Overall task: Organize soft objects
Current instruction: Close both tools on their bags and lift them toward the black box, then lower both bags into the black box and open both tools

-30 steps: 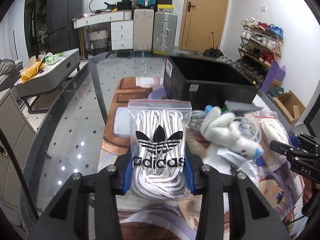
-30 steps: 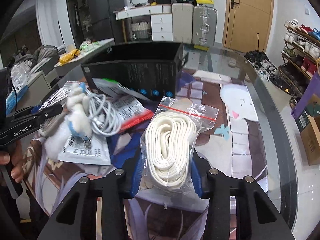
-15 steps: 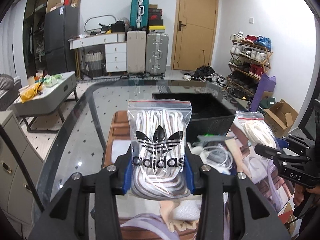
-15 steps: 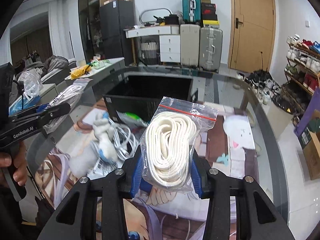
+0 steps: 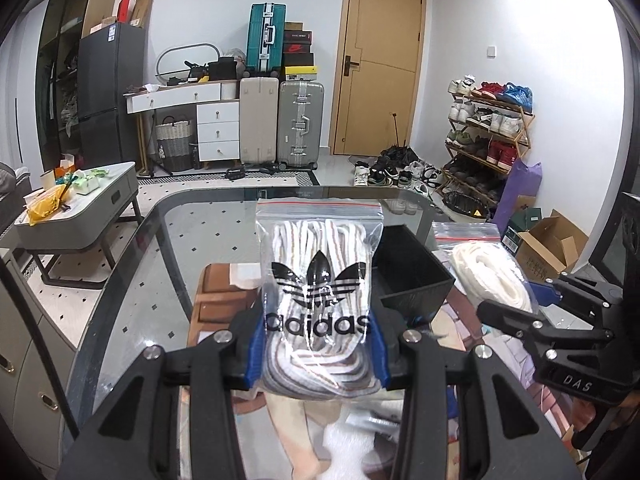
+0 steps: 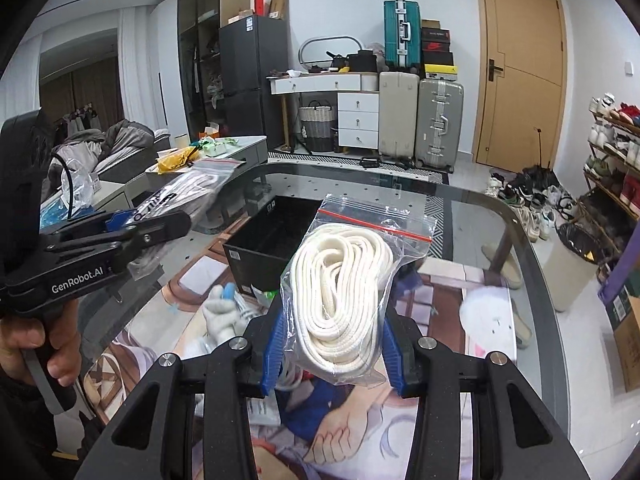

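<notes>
— So, biggest first?
— Glass table [image 5: 132, 264], then the black bin [image 6: 264, 240] on it.
— And the bags?
— Left gripper [image 5: 318, 344] pinches the adidas lace bag [image 5: 318, 280]; right gripper [image 6: 330, 344] pinches the white rope bag [image 6: 344, 280], both above the table.

The Adidas bag [image 5: 318, 300] held in the left tongs [image 5: 318, 350] hides the near left part of the black box [image 5: 412, 276] behind it. Below the right tongs [image 6: 330, 346], the white plush toy [image 6: 218, 316] is partly covered, and the printed table [image 6: 440, 292] mat runs off the bottom edge. Labels on the box are too small to read.
</notes>
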The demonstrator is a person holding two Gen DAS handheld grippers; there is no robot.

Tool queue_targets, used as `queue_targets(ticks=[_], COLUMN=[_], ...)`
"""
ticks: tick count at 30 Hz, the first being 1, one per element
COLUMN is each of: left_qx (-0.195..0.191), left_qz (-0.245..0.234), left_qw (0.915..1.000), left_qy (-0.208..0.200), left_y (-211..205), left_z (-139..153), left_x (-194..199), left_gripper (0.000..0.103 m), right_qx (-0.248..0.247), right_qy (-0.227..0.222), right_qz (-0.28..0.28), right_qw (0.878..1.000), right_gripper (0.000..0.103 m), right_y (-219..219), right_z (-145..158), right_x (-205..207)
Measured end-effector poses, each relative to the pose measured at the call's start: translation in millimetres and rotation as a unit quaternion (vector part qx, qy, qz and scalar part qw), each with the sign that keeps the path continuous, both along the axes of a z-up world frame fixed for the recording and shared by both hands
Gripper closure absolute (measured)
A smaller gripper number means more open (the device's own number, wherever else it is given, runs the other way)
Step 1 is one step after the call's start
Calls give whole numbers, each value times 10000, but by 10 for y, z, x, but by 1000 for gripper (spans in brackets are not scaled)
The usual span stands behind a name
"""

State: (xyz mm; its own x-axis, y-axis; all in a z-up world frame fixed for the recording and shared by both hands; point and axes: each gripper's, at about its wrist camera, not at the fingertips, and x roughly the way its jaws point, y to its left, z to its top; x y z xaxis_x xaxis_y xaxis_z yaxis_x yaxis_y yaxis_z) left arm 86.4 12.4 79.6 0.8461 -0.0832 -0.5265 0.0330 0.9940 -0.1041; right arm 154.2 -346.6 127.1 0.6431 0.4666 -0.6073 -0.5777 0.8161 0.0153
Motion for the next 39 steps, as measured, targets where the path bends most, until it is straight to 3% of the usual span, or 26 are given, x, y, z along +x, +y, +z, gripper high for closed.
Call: queue_targets(ticks=[16,39], left_qx=[1,140], left_qz=[-172,-94], left_qw=[9997,9965], left_qy=[152,820], left_y=[-82,-223], left_z=[-1,-428], left_x=[441,1207], left_gripper=[62,62], right_qx=[-197,-906], right_qy=[159,613], right_qz=[177,620], right_qw=[9995,9921], right_gripper=[61,61], right_y=[282,720], right_z=[126,-352], right_x=[490,1307])
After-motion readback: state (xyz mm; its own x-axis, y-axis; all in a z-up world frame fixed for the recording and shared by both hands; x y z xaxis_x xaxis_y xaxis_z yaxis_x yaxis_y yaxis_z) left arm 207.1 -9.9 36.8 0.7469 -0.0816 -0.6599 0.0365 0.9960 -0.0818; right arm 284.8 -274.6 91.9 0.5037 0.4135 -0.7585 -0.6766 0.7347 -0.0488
